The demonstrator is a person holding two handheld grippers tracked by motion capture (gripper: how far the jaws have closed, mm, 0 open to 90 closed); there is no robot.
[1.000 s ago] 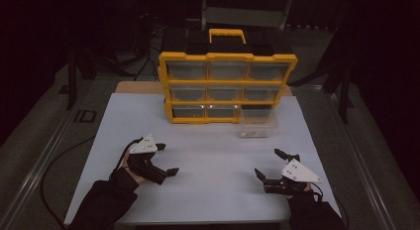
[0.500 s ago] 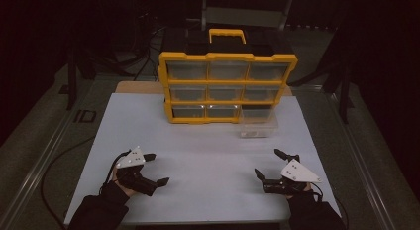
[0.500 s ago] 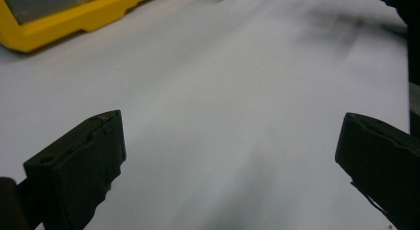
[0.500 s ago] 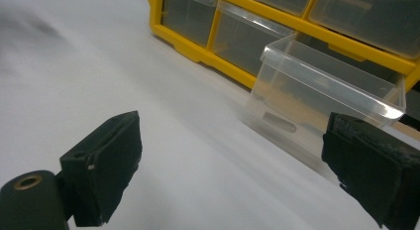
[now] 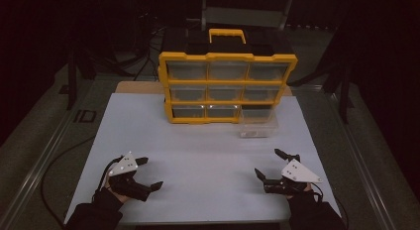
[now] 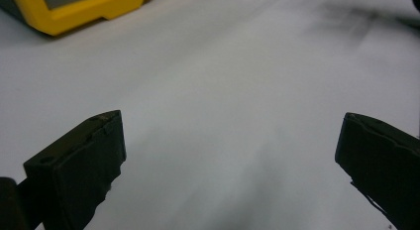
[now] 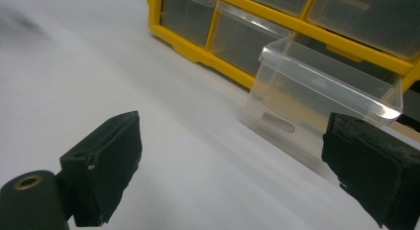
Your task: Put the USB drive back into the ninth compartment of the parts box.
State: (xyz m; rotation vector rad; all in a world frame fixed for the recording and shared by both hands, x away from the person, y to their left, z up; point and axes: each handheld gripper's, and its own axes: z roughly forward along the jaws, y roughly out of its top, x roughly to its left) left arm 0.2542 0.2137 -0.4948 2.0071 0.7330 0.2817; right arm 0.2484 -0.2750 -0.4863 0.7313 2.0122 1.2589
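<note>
A drawer cabinet (image 5: pixel 228 86) stood at the far middle of the table (image 5: pixel 208 155), with a carry handle (image 5: pixel 227 34) on its top. A clear drawer (image 5: pixel 257 122) stuck out forward from the right end of its bottom row, resting on the table. Well apart from it, near the front edge, the left gripper (image 5: pixel 148 173) sat at the left and the right gripper (image 5: pixel 270 163) at the right, bare table between them. A small item (image 7: pixel 277 122) lay inside the drawer.
</note>
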